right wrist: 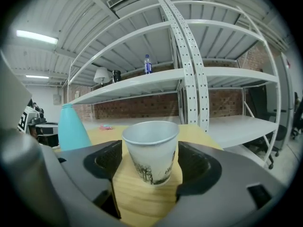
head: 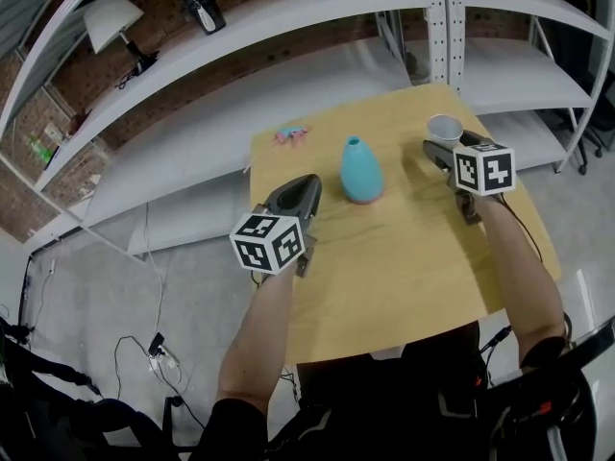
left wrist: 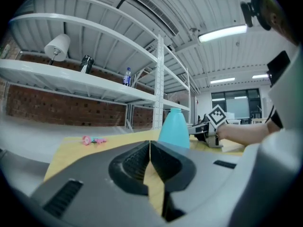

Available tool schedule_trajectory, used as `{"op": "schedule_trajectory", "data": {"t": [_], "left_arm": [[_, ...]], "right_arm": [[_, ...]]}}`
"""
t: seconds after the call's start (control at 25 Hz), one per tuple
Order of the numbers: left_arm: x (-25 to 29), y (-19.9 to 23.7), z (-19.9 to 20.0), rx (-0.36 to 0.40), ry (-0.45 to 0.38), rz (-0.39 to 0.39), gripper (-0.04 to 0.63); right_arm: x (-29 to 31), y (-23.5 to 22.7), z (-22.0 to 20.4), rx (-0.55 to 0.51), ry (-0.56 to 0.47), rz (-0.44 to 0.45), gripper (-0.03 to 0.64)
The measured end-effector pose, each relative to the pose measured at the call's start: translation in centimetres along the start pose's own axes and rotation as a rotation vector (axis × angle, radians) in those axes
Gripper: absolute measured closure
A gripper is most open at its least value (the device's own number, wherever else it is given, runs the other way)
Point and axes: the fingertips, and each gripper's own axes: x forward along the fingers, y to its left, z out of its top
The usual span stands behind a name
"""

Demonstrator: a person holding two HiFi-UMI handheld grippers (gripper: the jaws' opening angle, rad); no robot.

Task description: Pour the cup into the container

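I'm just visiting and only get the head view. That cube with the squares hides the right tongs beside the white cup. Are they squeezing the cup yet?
Observer: No. In the right gripper view the cup stands on the table between the right tongs, whose jaws are wide open.
Operator: And the left tongs?
Observer: The left gripper view shows the left tongs shut, with nothing between them.
Operator: Is the cup plain white?
Observer: No, a dark tree-like print runs near its base.
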Motion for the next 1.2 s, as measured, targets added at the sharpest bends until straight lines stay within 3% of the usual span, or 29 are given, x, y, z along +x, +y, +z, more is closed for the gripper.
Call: {"op": "schedule_trajectory", "data": {"t": [0.32, 1.2], "left_arm": [[0.4, -0.5, -0.2, 0.028, 0.018, -0.067, 0.594], [0.2, -0.6, -0.1, 0.039, -0.009, -0.083, 0.594]], "right_arm": [[0.6, -0.1, -0.1, 0.014, 0.023, -0.014, 0.253], [-0.3, 0.7, 1.2, -0.025, 0.003, 0.01, 0.293]]}}
